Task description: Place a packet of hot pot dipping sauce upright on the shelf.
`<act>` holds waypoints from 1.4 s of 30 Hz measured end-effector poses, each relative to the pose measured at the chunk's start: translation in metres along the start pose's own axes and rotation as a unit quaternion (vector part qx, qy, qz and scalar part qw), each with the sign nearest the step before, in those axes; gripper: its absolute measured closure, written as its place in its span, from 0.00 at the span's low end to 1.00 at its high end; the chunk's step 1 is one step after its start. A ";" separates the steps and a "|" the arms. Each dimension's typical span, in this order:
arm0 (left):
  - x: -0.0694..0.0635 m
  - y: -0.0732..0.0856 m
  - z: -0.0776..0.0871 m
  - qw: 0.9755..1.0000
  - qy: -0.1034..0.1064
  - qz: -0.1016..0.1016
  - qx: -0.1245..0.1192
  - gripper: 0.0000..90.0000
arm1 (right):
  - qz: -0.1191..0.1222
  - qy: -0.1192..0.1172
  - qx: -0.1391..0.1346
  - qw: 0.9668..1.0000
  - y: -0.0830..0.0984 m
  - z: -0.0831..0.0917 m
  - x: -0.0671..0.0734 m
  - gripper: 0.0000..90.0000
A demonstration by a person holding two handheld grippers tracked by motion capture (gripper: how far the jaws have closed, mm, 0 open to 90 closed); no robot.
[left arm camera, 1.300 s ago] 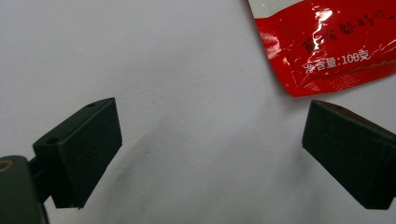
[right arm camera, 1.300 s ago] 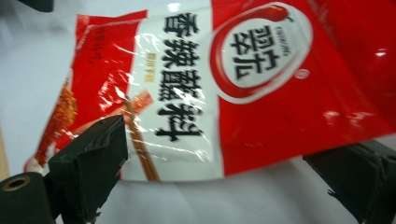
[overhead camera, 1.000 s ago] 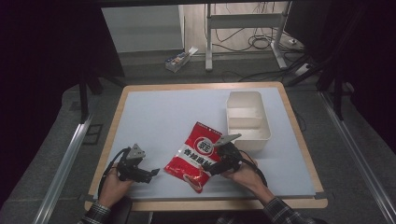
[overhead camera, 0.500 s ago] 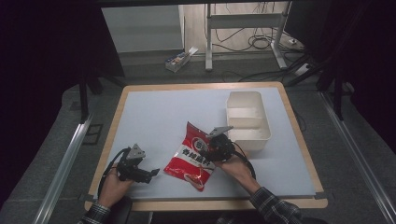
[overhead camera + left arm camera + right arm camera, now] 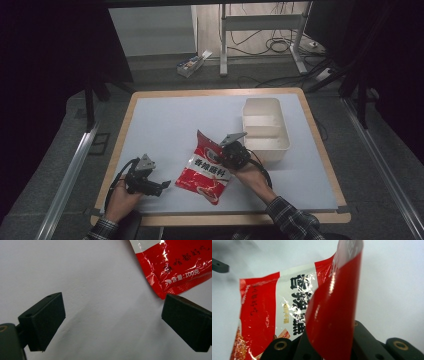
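A red and silver snack bag (image 5: 204, 171) lies near the front middle of the white table mat (image 5: 165, 125). My right gripper (image 5: 227, 153) sits at the bag's right edge. Its jaws have just been closing and are now shut on a fold of that edge, which stands up between them in the right gripper view (image 5: 332, 312). The bag's far end is raised a little off the mat. My left gripper (image 5: 160, 188) rests on the mat left of the bag and is open. Bare mat lies between its jaws (image 5: 112, 322), and the bag's corner (image 5: 172, 267) is just beyond them.
A white two-compartment container (image 5: 266, 146) stands right of the bag, close behind my right gripper. The mat's wooden front edge (image 5: 220, 219) runs just below both hands. The left and rear parts of the mat are bare.
My right gripper moved a little onto the bag's right edge and closed on it, lifting that edge slightly. The left gripper stayed in place.
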State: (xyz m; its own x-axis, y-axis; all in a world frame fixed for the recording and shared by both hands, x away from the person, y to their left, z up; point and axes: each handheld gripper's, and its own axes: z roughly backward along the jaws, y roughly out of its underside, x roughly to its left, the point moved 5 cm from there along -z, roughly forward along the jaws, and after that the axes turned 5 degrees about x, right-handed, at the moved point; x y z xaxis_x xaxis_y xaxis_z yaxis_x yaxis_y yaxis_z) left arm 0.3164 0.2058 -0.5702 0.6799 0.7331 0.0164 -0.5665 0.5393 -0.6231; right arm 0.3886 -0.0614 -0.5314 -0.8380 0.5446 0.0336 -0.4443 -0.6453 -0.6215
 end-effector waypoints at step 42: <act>0.000 0.000 0.000 1.000 0.000 -0.002 0.000 0.06 | 0.052 -0.071 -0.078 0.993 -0.072 0.071 0.033 0.98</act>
State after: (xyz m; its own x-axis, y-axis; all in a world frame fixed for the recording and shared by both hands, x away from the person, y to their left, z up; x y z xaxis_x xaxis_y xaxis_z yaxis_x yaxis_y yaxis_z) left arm 0.3166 0.2060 -0.5704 0.6820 0.7311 0.0177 -0.5644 0.5415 -0.6231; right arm 0.3707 -0.0350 -0.4301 -0.9181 0.3911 0.0650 -0.3072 -0.5982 -0.7401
